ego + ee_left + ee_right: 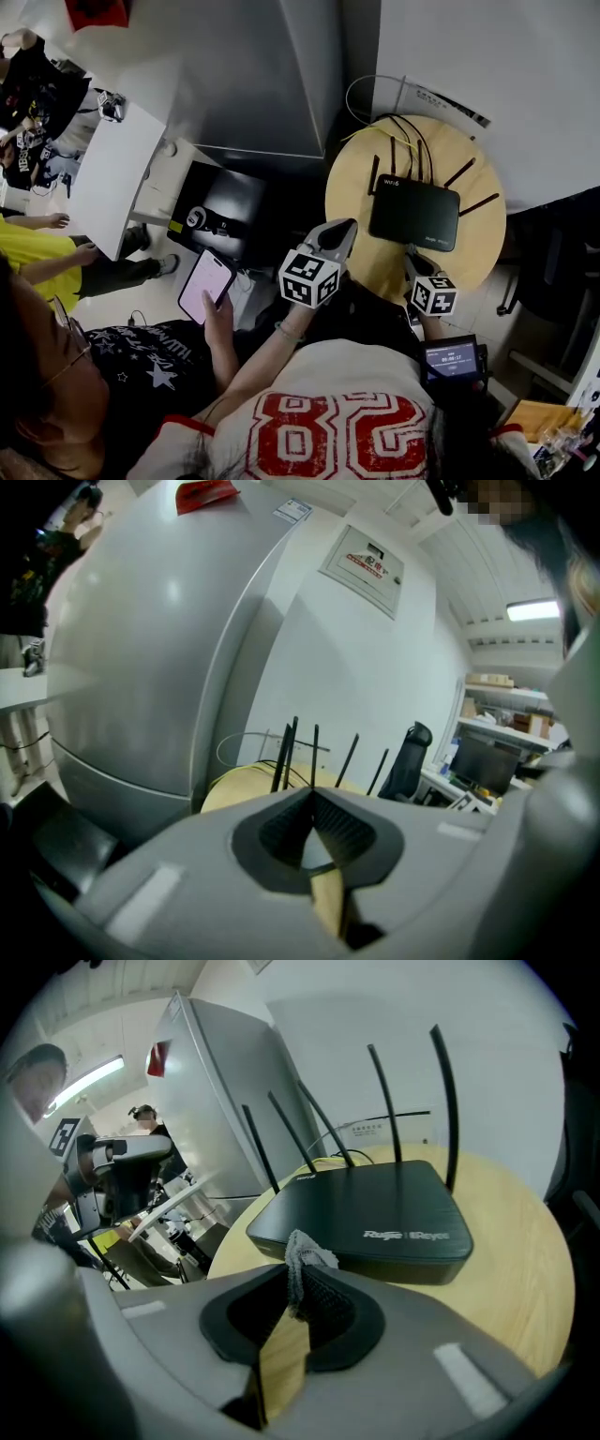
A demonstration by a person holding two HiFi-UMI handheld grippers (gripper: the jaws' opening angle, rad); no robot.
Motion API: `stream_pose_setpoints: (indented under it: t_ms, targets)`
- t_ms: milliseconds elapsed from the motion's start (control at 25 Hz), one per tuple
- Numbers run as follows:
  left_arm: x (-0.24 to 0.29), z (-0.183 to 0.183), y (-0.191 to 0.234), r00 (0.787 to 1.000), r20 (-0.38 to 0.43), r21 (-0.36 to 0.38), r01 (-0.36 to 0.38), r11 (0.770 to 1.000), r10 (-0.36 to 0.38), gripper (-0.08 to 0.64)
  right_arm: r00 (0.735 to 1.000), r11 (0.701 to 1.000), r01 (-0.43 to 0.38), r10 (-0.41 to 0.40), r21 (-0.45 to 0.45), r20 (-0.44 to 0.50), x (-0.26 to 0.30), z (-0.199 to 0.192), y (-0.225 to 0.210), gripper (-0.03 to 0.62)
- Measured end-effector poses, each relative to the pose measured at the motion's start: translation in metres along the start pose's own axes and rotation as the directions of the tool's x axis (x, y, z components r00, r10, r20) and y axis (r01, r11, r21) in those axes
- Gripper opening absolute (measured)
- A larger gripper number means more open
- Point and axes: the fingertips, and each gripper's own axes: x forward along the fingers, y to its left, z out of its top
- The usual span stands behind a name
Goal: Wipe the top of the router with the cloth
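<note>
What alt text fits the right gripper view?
The right gripper is shut on a grey cloth, with a tuft of it poking out past the jaw tips. Close beyond it lies a flat black router with its antennas upright, on a round wooden table.

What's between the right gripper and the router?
Only the grey cloth pinched in the right gripper, sticking out toward the router above the table. The right gripper view shows it.

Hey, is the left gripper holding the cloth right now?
No, the left gripper has its jaws shut on nothing; the cloth is pinched in the right gripper.
</note>
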Motion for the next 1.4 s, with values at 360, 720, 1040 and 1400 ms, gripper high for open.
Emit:
stream_pose_setpoints:
  t_ms: [360, 720, 1040, 1400]
  targets:
    - [-0.016, 0.004, 0.022, 0.999, 0.010, -0.005, -0.049, 0.999, 0.049, 0.003, 0.993, 0.992, -0.108, 0.104, -0.071, -0.061, 0.032, 0.000, 0.046, 0.044]
    - [-0.024, 0.008, 0.041, 0.997, 0.021, -0.018, -0.072, 0.997, 0.072, 0.003, 0.979, 0.973, -0.184, 0.170, -0.136, -0.115, 0.054, 0.002, 0.080, 0.044]
    - [-0.027, 0.005, 0.053, 0.997, -0.003, -0.035, -0.071, 0.997, 0.071, 0.003, 0.981, 0.969, -0.194, 0.186, -0.156, -0.063, 0.057, 0.040, 0.098, 0.044]
    - [-0.012, 0.015, 0.051, 1.000, -0.016, -0.005, -0.017, 1.000, 0.017, 0.003, 0.992, 0.977, -0.117, 0.106, -0.179, -0.065, 0.085, 0.092, 0.077, 0.044]
